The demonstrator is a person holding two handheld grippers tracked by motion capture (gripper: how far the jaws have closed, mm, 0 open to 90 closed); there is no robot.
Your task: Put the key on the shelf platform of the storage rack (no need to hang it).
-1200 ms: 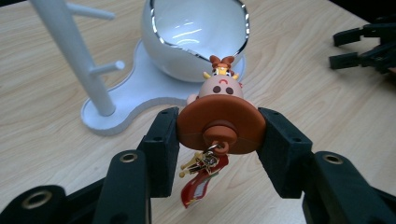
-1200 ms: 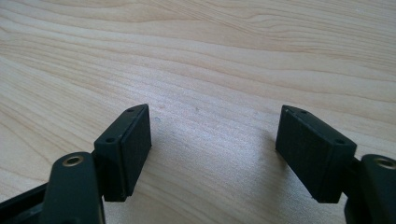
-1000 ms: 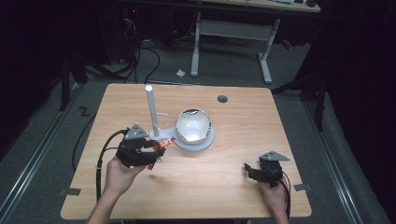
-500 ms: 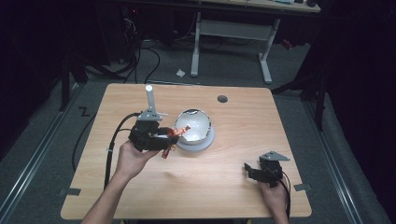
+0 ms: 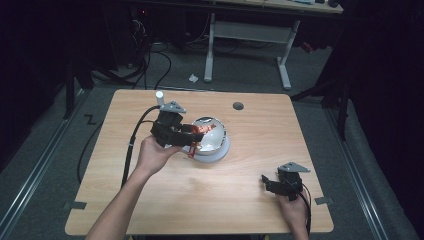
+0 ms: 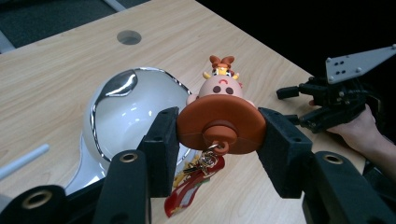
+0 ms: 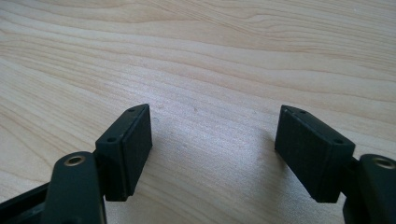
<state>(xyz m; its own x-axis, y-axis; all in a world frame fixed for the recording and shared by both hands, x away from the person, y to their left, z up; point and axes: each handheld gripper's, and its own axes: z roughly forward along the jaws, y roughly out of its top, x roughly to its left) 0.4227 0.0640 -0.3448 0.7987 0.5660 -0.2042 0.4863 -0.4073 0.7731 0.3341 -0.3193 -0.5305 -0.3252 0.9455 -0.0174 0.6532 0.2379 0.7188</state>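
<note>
One small keychain figure [image 6: 218, 109] sits clamped by its round brown base in the left tongs [image 6: 217, 140], above the white dome [image 6: 126, 109]. Light, stiff, likely slippery; its charm dangles. Right tongs [image 7: 212, 154] gape empty over the bench [image 7: 233, 56].

A dim lab or workshop: a bare wooden table [image 5: 300, 145] on grey carpet, black cables [image 5: 150, 60] trailing across the floor, and a white-legged desk frame [image 5: 247, 37] at the far side.
</note>
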